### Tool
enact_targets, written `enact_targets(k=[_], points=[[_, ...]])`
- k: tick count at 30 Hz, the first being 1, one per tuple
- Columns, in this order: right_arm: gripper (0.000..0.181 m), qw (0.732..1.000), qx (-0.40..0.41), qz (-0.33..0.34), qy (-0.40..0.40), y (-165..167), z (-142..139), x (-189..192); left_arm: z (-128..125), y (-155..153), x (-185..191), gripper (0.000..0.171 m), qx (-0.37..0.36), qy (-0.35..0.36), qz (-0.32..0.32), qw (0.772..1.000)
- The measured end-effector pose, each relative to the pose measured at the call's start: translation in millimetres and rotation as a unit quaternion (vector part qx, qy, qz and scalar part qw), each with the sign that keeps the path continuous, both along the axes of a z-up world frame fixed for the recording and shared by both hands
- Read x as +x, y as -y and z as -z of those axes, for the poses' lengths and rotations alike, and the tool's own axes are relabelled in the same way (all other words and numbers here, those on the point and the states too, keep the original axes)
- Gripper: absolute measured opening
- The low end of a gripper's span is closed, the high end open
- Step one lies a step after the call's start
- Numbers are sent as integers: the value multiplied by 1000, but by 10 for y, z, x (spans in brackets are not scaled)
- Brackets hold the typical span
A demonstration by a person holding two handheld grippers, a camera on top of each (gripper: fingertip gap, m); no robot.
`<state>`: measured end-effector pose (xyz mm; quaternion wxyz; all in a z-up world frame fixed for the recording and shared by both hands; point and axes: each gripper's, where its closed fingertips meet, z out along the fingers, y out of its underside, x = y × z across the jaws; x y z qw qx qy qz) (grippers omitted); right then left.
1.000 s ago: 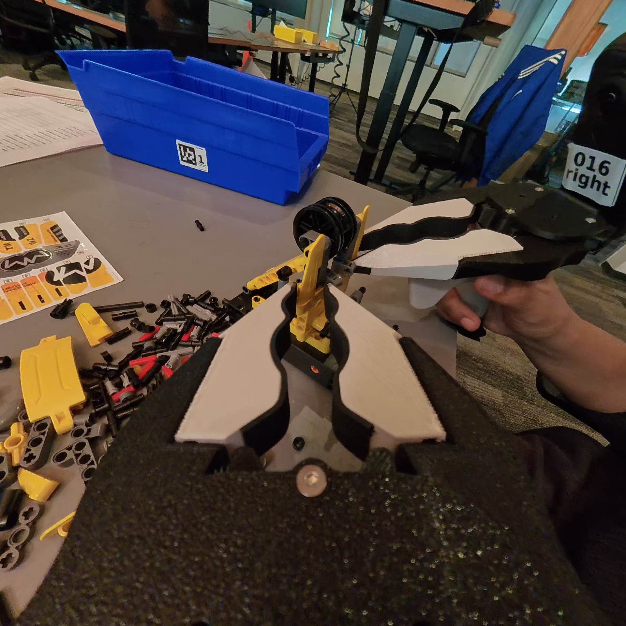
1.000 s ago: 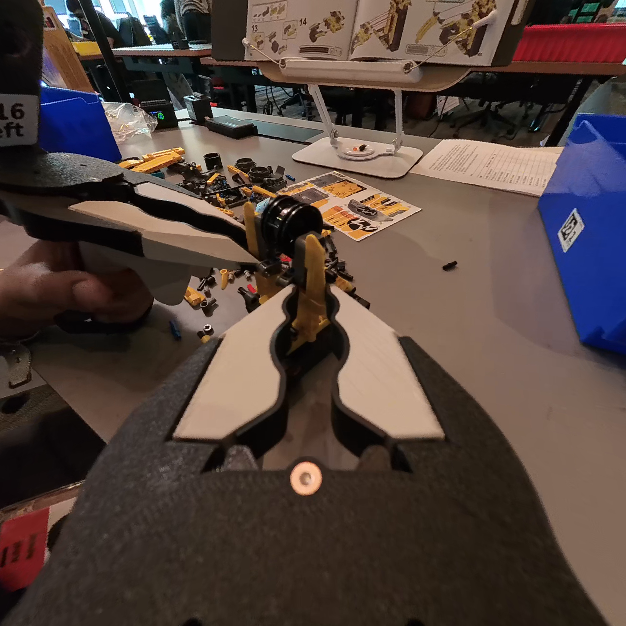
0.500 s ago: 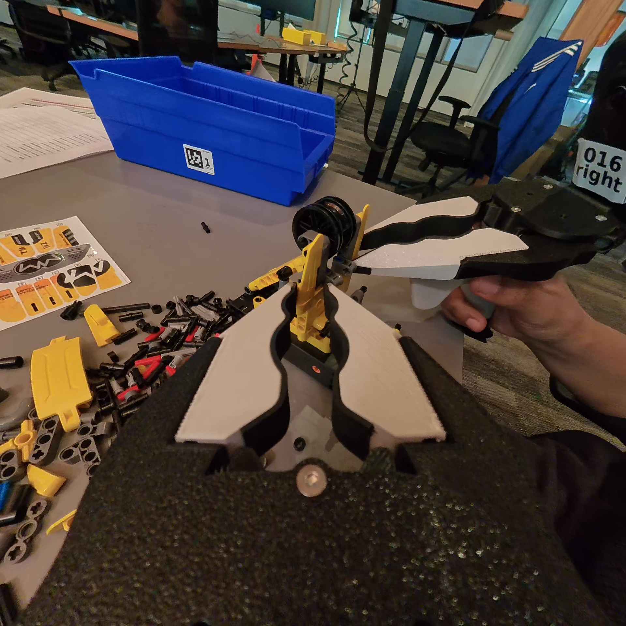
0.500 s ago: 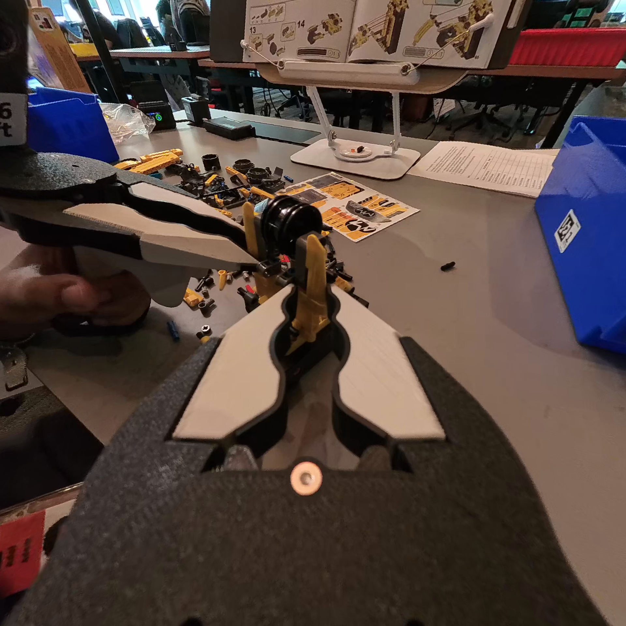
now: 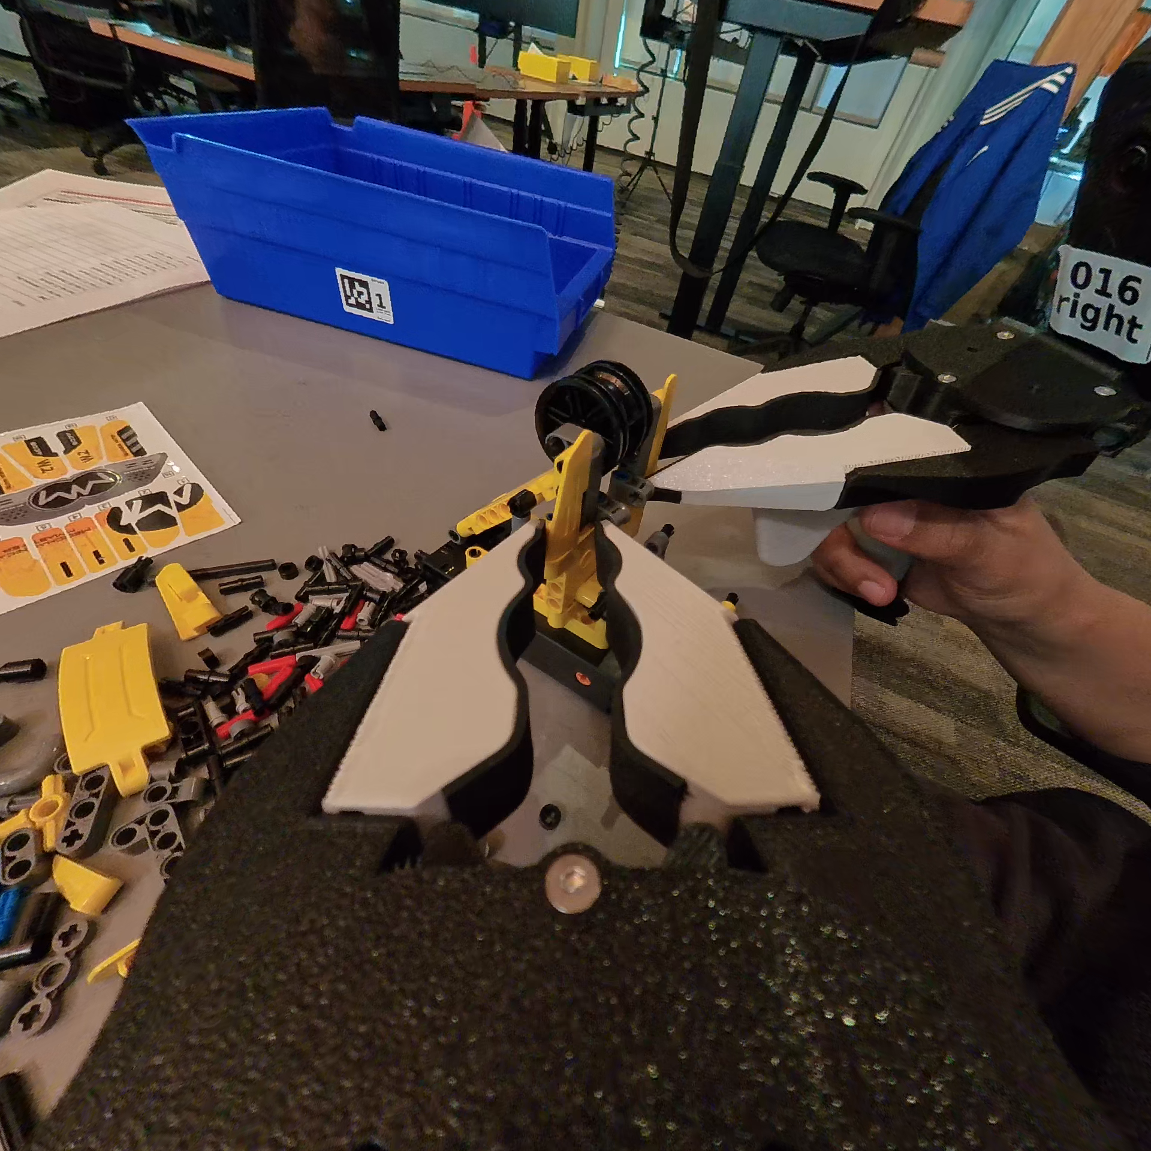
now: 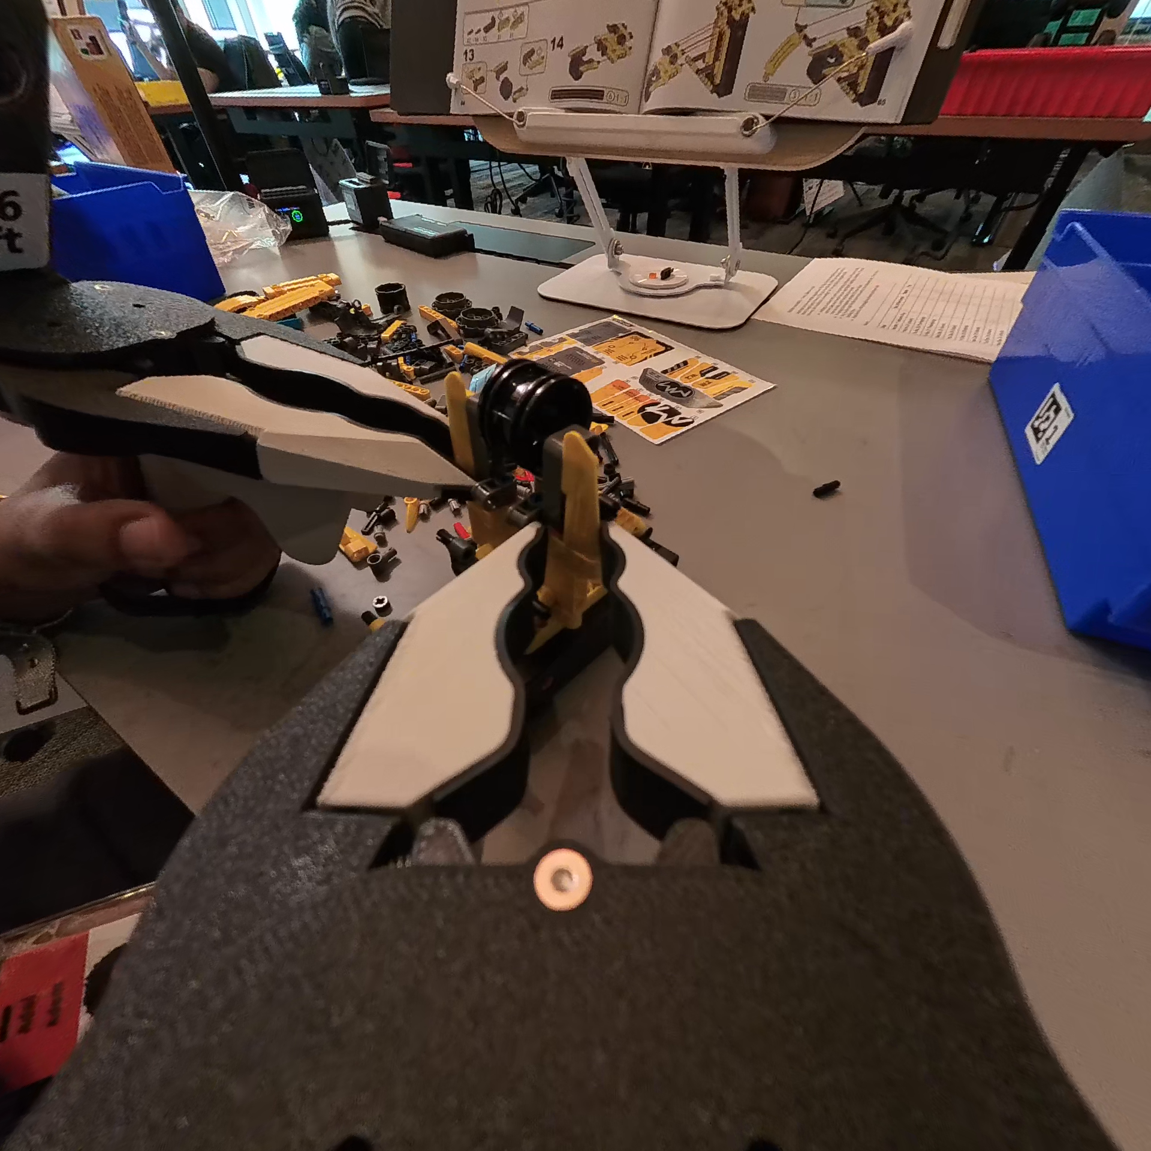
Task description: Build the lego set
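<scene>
A small yellow and grey brick assembly (image 5: 570, 498) with a black spool (image 5: 595, 405) on top is held above the grey table. My left gripper (image 5: 568, 535) is shut on its upright yellow beam. My right gripper (image 5: 657, 483) comes in from the right, with its tips closed at the assembly's grey connector. In the right wrist view, my right gripper (image 6: 570, 542) is shut on a yellow beam of the same assembly (image 6: 576, 498), below the spool (image 6: 535, 398). The left gripper (image 6: 464, 473) reaches in from the left. A hand holds each gripper's handle.
A pile of loose black, red and yellow pieces (image 5: 299, 623) and a sticker sheet (image 5: 93, 498) lie to the left. A blue bin (image 5: 386, 249) stands behind, and a lone black pin (image 5: 377, 420) lies near it. An instruction booklet on a stand (image 6: 685, 56) is at the far side. The table edge (image 5: 803, 386) is to the right. Across from one pair of fingers to the other is roughly 4 centimeters. The lone black pin (image 5: 377, 420) is about 20 centimeters from both grippers' fingertips. Seen from the right wrist view (image 6: 829, 490) as well.
Both grippers stay shut on the assembly. The pair has shifted only slightly over the table, and the assembly holds the same pose.
</scene>
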<state>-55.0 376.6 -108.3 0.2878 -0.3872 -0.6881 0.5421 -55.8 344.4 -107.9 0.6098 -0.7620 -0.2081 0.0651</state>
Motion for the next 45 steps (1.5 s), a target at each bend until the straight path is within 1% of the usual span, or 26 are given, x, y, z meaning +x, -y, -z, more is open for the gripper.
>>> enact_targets(k=[4, 7, 8, 12, 14, 17, 19, 21, 24, 26, 29, 33, 42, 45], points=[[15, 1000, 11, -11, 0, -6, -2, 6, -2, -2, 10, 15, 1, 2, 5, 1000], [30, 1000, 29, -2, -8, -85, -29, 1, -1, -13, 57, 15, 7, 13, 28, 999], [32, 999, 35, 0, -10, -102, -33, 3, -1, -14, 69, 16, 9, 17, 34, 999], [33, 998, 61, 2, -10, -98, -46, 29, -3, -4, 85, 15, 13, 25, 45, 999], [37, 997, 74, 4, -20, -108, -86, 49, -6, -1, 87, 16, 14, 26, 46, 999], [37, 996, 76, 24, -31, -207, -183, 58, 0, 12, 70, 16, 10, 23, 39, 999], [37, 996, 71, 24, -38, -236, -232, 75, 1, 18, 65, 16, 10, 23, 38, 999], [37, 998, 51, 8, -34, -181, -249, 106, 1, 16, 68, 16, 11, 25, 40, 999], [46, 999, 35, -11, -17, -44, -210, 137, 4, 8, 81, 16, 8, 24, 45, 999], [51, 999, 45, -8, -15, 34, -169, 137, 5, 7, 83, 16, 7, 22, 44, 999], [56, 998, 64, 14, -14, 113, -92, 103, 8, -1, 93, 16, 6, 22, 48, 999], [57, 996, 71, 41, -16, 137, -11, 50, 11, -11, 113, 16, 0, 12, 50, 999], [57, 998, 53, 32, -9, 131, -15, 62, 4, -9, 122, 16, 4, 13, 54, 998], [56, 998, 52, 35, -20, 101, -69, 69, -28, 20, 99, 16, 8, -2, 45, 999]])
